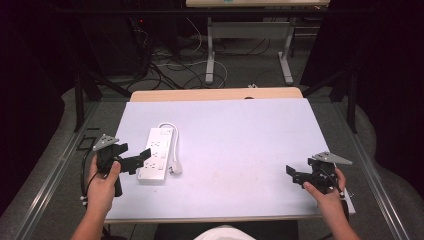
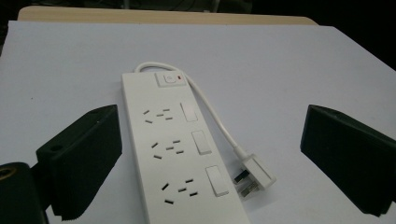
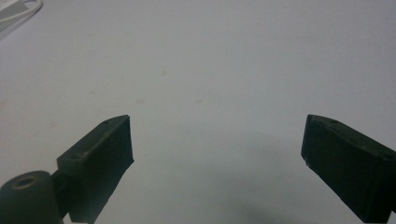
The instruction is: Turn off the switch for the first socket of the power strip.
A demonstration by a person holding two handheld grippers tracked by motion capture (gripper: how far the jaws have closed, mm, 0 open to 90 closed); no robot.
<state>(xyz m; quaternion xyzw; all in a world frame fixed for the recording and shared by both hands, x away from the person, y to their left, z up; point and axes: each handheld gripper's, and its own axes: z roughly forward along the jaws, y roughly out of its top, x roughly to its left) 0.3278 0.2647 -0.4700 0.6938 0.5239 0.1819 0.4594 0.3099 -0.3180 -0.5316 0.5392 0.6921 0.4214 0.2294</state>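
Left claw (image 2: pixel 210 154) gaping wide, straddling the near end of the white power strip (image 2: pixel 180 154) — strip's bottom edge cut off in the left gripper view. Plug (image 2: pixel 254 175) lying beside it. Right claw (image 3: pixel 217 163) spread open over bare tabletop (image 3: pixel 210 60), well apart; strip's cord barely showing at frame corner.

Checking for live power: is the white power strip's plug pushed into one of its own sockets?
No, the white plastic plug lies loose on the table beside the white power strip.

the white plastic power strip (image 2: pixel 177 154) runs off the left gripper view's bottom edge, its near end cut off.
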